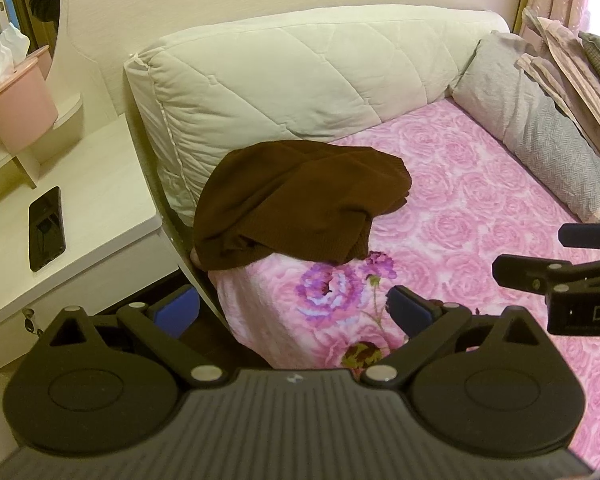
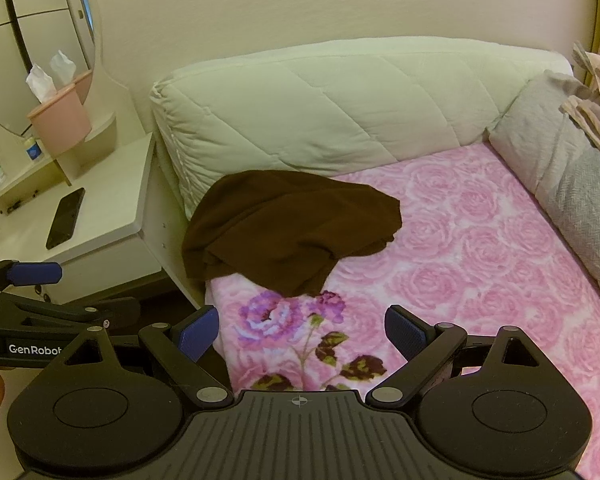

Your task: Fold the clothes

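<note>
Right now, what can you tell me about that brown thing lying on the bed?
The brown knit garment looks like a soft sweater, dark chocolate in colour, with a fine ribbed weave. It lies crumpled and unfolded in a loose heap, with creases and overlapping layers. It sits at the near left corner of the pink rose blanket, its far edge against the cream quilted cushion. Neither gripper touches it.

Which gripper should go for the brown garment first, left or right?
Left, probably. Both the left gripper and right gripper are open and empty, short of the brown garment. The garment is bunched at the bed's left corner, on the left gripper's side, so its reach looks shorter.
</note>
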`<state>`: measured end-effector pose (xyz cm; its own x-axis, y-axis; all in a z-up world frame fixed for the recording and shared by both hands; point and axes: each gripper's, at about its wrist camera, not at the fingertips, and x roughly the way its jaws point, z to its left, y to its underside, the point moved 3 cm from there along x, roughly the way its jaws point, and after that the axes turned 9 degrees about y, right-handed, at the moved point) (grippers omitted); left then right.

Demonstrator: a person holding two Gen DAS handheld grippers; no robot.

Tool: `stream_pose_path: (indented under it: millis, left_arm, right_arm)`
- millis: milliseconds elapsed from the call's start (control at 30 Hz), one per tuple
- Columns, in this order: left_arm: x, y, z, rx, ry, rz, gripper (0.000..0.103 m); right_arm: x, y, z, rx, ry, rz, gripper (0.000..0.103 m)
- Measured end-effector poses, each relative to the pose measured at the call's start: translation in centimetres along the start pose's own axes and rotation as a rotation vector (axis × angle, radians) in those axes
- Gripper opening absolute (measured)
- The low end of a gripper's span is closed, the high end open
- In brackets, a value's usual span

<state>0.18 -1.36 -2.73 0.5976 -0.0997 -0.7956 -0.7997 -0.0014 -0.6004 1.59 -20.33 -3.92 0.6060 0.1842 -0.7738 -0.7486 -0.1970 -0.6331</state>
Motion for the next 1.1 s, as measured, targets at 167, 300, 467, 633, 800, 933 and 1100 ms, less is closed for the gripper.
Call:
stream_pose_path:
  millis: [167, 300, 467, 633, 800, 933, 1100]
  left_arm:
    - [-0.1, 0.1, -0.2, 0.000, -0.003, -0.003, 0.100]
    - [0.0, 0.2, -0.4, -0.001, -0.006, 0.000, 0.100]
    - [0.0, 0.1, -0.6, -0.001, -0.011, 0.002, 0.100]
    - [0.1, 0.4, -0.9, -0.007, -0.019, 0.008, 0.100]
    - [0.3, 0.8, -1.1, 0.010, -0.033, 0.013, 0.100]
    - [1.0, 0.5, -0.2, 0.044, -0.057, 0.022, 0.100]
    - [3.7, -0.7, 2.2, 0.114, -0.055, 0.053, 0.100]
  right_arm:
    - [-0.1, -0.1, -0.2, 0.000, -0.003, -0.002, 0.093]
    - [0.0, 0.0, -0.4, -0.002, -0.006, -0.001, 0.093]
    - [0.0, 0.2, -0.8, 0.001, -0.008, 0.001, 0.093]
    - [0.2, 0.5, -0.9, -0.006, -0.015, 0.006, 0.093]
    - [0.5, 1.1, -1.5, -0.020, -0.023, 0.014, 0.093]
    - [1.2, 1.0, -2.0, -0.030, -0.019, 0.021, 0.093]
    - [3.5, -0.1, -2.3, -0.039, -0.004, 0.029, 0.093]
